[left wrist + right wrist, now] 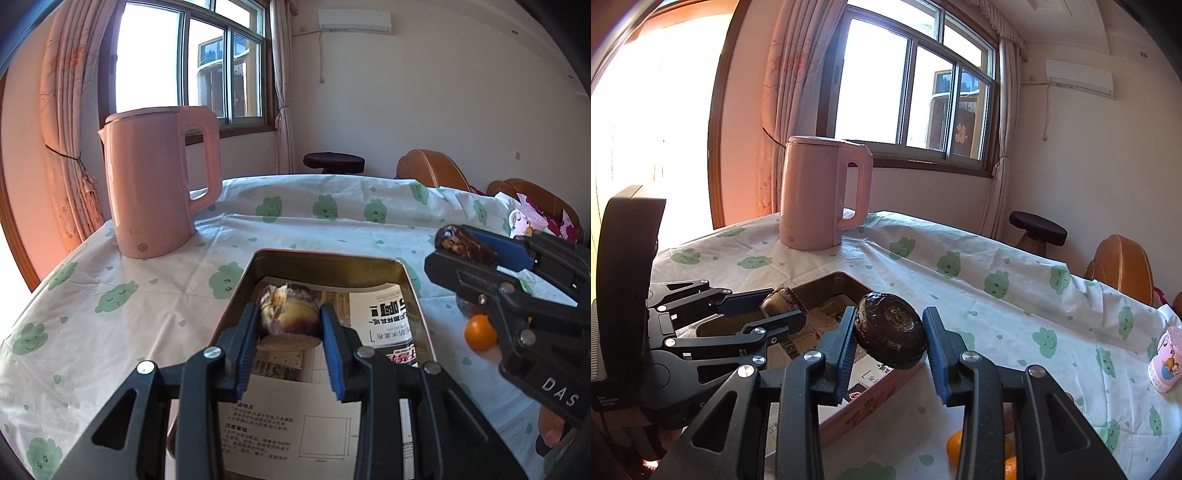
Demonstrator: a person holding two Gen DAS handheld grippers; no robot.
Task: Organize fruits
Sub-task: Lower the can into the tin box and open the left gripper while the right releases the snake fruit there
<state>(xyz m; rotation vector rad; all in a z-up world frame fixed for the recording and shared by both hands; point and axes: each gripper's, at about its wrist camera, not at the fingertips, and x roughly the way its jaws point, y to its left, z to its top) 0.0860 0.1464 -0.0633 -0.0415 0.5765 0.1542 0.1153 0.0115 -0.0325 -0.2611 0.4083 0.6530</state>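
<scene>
Left wrist: left gripper [289, 322] clamps wrinkled fruit [290, 314]; right gripper [889, 341] clamps round dark fruit [891, 329].

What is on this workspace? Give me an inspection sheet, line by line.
Surface: table under a white cloth with green clouds.
Job's things: metal tin lined with leaflets; oranges on the cloth beside it.
Clutter: pink kettle; small pink cup.
Grippers: left tool shut on a dark fruit over the tin; right tool shut on a dark round fruit.
Cables: nothing seen.
Surroundings: window, curtains, air conditioner, stool, orange chairs.
</scene>
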